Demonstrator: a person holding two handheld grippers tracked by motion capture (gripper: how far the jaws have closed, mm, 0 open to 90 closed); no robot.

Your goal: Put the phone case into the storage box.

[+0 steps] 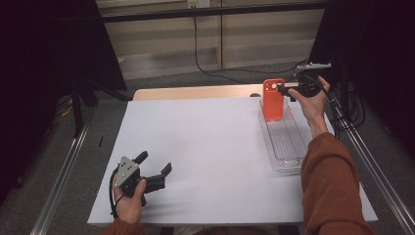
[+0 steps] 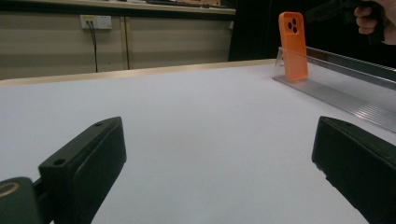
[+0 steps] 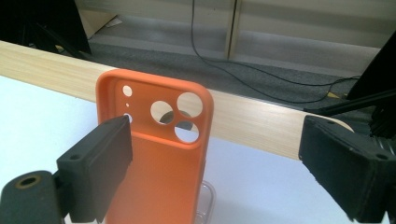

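**High view: orange case upright in the clear tray, both grippers spread**

High view shows the orange phone case (image 1: 273, 100) standing upright at the far end of a clear plastic tray (image 1: 286, 147) on the right side of the white table (image 1: 205, 147); the right gripper (image 1: 285, 89) is held just beside the case's top edge, near the camera cutouts; whether it touches the case cannot be told from here. The right gripper view (image 3: 212, 154) shows its jaws wide apart and holding nothing; the case (image 3: 156, 154) stands close in front, nearer the left jaw, which overlaps its edge in the picture; the foot of the case sits in the tray's end (image 3: 205, 205); the table's wooden edge (image 3: 261, 121) runs behind it. The left gripper (image 1: 155, 169) rests low over the near left part of the table, well apart from the tray; its jaws are spread and empty. The left gripper view (image 2: 219, 154) shows bare white surface between them; the case (image 2: 293, 46) and tray (image 2: 345, 93) lie far off at the right.
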